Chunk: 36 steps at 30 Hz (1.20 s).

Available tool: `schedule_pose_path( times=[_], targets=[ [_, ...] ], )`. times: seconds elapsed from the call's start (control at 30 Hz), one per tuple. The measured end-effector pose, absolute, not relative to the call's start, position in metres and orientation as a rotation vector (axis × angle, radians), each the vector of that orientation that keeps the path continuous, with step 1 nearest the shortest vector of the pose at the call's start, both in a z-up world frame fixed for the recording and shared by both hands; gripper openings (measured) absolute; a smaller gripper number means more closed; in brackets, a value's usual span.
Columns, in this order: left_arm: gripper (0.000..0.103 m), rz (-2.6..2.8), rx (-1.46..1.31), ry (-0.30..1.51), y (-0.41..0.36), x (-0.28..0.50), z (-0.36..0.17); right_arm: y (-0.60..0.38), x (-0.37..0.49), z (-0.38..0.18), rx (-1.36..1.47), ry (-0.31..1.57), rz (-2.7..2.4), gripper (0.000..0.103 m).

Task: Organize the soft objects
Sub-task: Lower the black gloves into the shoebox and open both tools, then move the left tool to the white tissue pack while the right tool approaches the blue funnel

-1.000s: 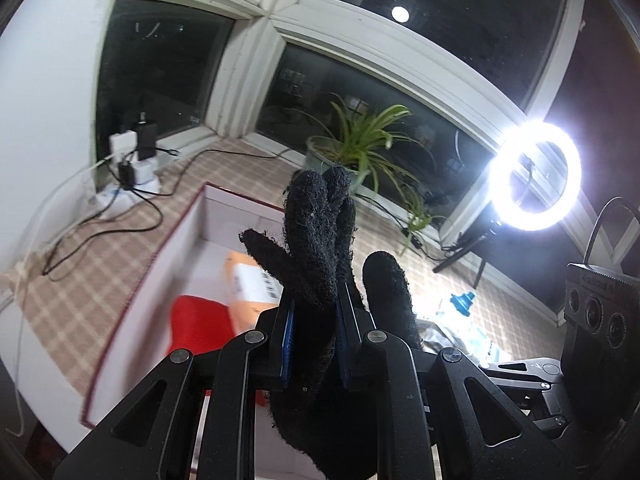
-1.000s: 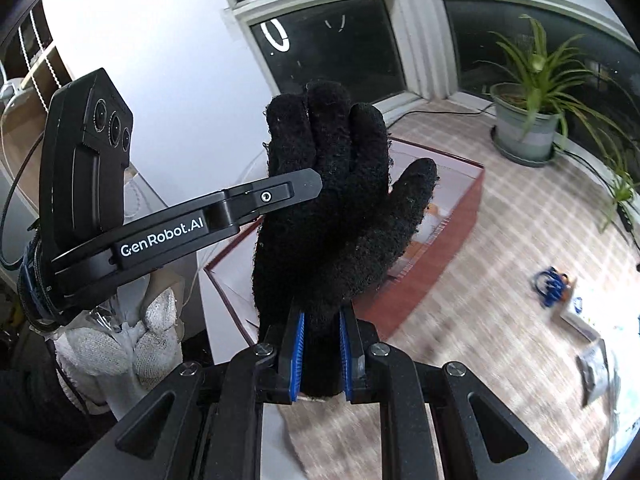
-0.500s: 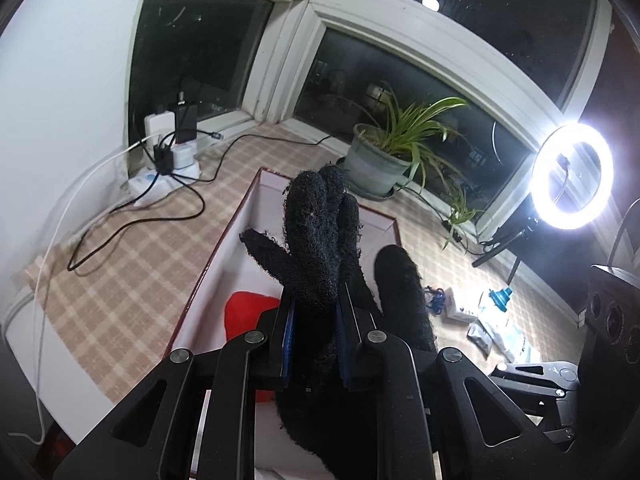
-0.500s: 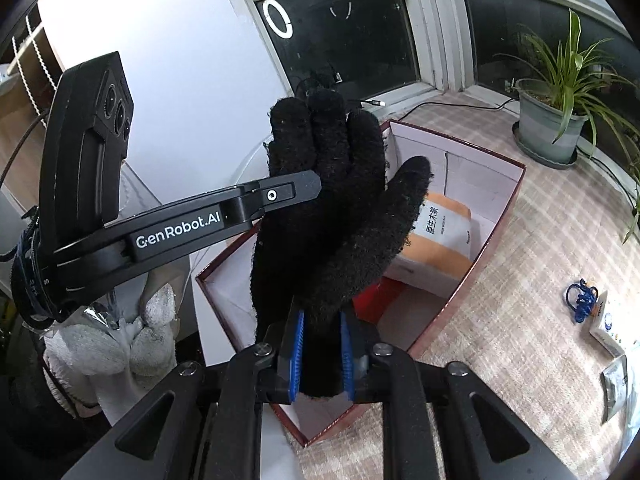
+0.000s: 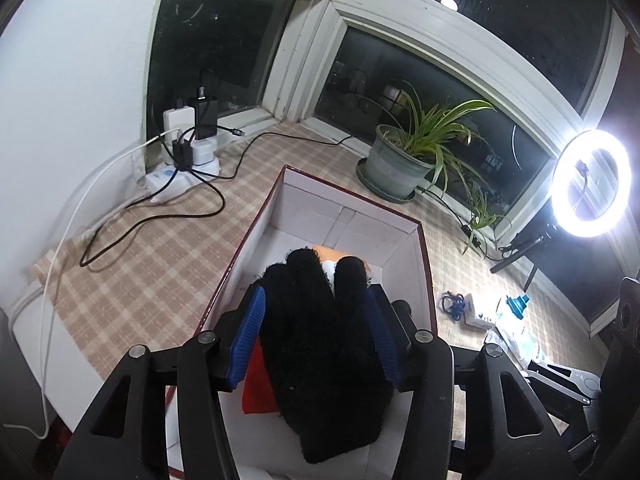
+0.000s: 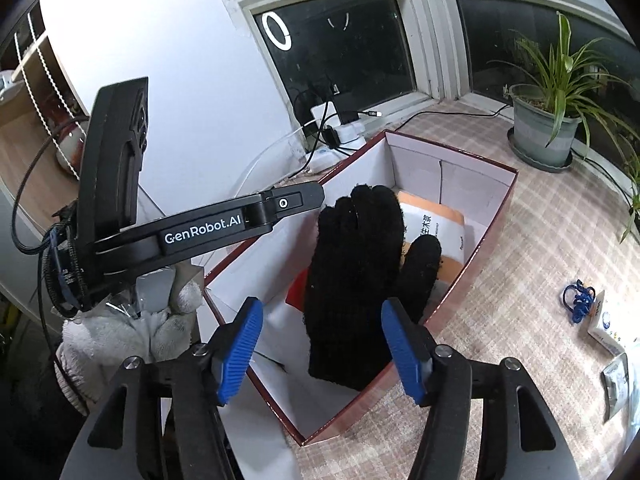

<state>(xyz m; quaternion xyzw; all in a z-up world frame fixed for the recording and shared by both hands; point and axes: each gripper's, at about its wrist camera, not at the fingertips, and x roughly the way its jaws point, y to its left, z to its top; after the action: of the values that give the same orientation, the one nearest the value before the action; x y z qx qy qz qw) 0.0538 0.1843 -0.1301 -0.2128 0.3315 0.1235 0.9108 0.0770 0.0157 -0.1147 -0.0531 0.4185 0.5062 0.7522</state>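
Note:
A black knit glove (image 5: 320, 344) (image 6: 360, 288) lies loose in the open red-sided cardboard box (image 5: 404, 224) (image 6: 500, 208), on top of a red cloth (image 5: 256, 392) (image 6: 298, 294) and an orange package (image 6: 436, 220). My left gripper (image 5: 316, 336) is open, its blue pads either side of the glove. My right gripper (image 6: 320, 340) is open too, its pads apart around the glove's cuff. The left gripper body (image 6: 192, 232), held by a white-gloved hand (image 6: 120, 336), shows in the right wrist view.
The box stands on a checked cloth (image 5: 140, 264). A power strip with chargers and cables (image 5: 188, 152) sits at the back left, a potted plant (image 5: 400, 160) behind the box, a bright ring light (image 5: 592, 184) at right, small packets (image 6: 600, 320) beside the box.
Both grippers moved down over the box and opened. The glove they were pinching upright has dropped flat into the box.

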Motion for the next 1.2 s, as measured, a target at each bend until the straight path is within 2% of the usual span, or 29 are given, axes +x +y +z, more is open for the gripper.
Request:
schedule_pose_path(
  times=[0.47, 0.6, 0.73, 0.93, 1.2],
  targets=[
    [0.051, 0.239, -0.460, 0.657, 0.170, 0.053, -0.120, -0.042, 0.094, -0.106, 0.074, 0.891, 1.064, 0.060],
    [0.056, 0.211, -0.460, 0.643, 0.158, 0.055, -0.114, -0.070, 0.102, -0.105, 0.129, 0.875, 1.017, 0.060],
    [0.056, 0.169, -0.446, 0.632, 0.137, 0.060, -0.107, -0.108, 0.108, -0.106, 0.169, 0.837, 0.943, 0.061],
    [0.056, 0.096, -0.429, 0.629, 0.103, 0.067, -0.100, -0.186, 0.122, -0.117, 0.262, 0.791, 0.768, 0.071],
    [0.057, 0.012, -0.407, 0.654, 0.053, 0.087, -0.102, -0.275, 0.162, -0.139, 0.262, 0.855, 0.540, 0.071]
  ],
)
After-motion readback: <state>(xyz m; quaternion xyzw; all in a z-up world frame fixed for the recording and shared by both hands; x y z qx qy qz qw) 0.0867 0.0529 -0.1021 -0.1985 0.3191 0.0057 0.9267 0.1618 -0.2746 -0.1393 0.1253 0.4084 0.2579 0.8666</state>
